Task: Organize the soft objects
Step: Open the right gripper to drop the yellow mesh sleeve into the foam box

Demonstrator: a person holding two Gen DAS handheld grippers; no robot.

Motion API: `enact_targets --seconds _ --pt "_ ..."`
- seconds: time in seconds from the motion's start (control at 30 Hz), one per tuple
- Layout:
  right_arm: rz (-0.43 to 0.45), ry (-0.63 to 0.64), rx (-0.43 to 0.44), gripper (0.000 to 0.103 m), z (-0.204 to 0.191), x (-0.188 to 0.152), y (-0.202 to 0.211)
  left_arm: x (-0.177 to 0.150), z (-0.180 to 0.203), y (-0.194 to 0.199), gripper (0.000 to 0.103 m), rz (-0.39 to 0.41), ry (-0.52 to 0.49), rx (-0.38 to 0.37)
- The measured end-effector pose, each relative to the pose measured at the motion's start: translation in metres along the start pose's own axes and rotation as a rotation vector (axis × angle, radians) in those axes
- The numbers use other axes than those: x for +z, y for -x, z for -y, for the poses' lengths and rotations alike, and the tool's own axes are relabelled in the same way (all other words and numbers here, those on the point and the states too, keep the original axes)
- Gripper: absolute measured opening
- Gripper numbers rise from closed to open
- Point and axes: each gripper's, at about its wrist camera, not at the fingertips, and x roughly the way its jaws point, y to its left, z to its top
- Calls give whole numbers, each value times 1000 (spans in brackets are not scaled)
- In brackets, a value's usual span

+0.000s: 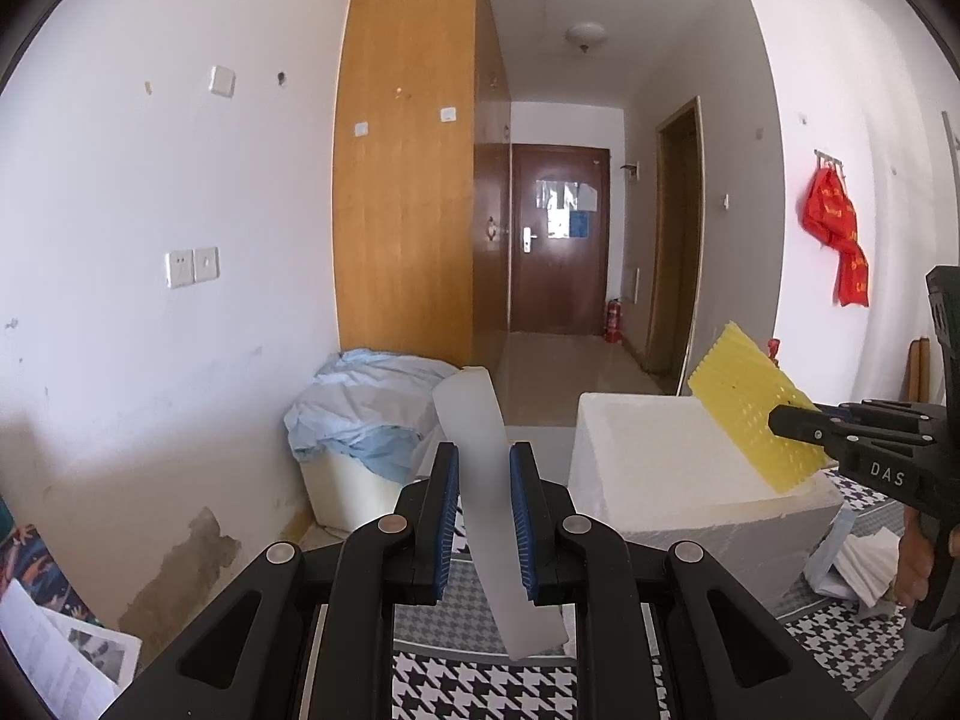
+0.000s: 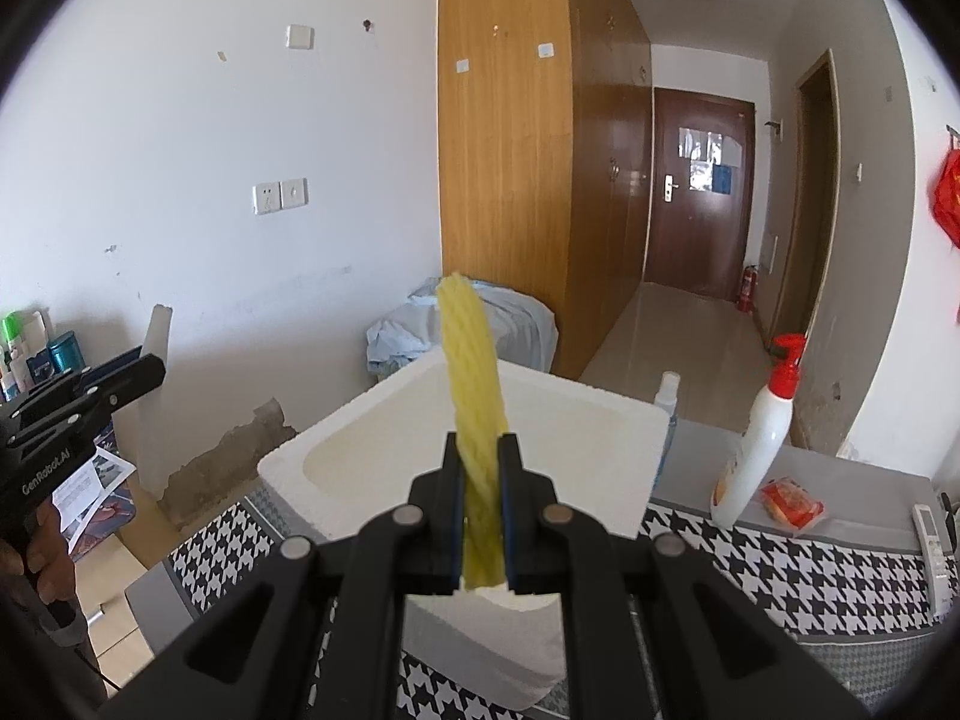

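Directly above the white foam box [image 2: 474, 450], the right gripper [image 2: 480, 516] clamps a yellow ridged foam sheet [image 2: 474, 378] standing on end, nearer the box than the left gripper [image 1: 485, 510], clamped on a translucent white sheet [image 1: 480, 456].

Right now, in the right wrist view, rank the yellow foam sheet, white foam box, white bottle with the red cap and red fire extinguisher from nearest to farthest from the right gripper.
1. Yellow foam sheet: clamped in the right gripper jaws.
2. White foam box: directly ahead, below the sheet.
3. White bottle with the red cap: right, standing on the table.
4. Red fire extinguisher: far down the hallway, by the door.
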Motion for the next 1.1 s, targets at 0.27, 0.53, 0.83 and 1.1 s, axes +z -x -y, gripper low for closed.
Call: enact_targets --seconds 0.27,0.53,0.83,1.1 --pt "-49 8 -22 13 -3 -1 -18 -2 -3 -1 19 -8 6 -7" --pt "-30 -11 -34 76 2 -3 -18 -3 -4 -4 19 -12 10 0" --pt "4 4 0 86 -1 -5 -4 -2 -4 -3 19 -10 11 6" --pt "25 11 1 92 0 -5 7 1 -2 -3 19 0 0 -2"
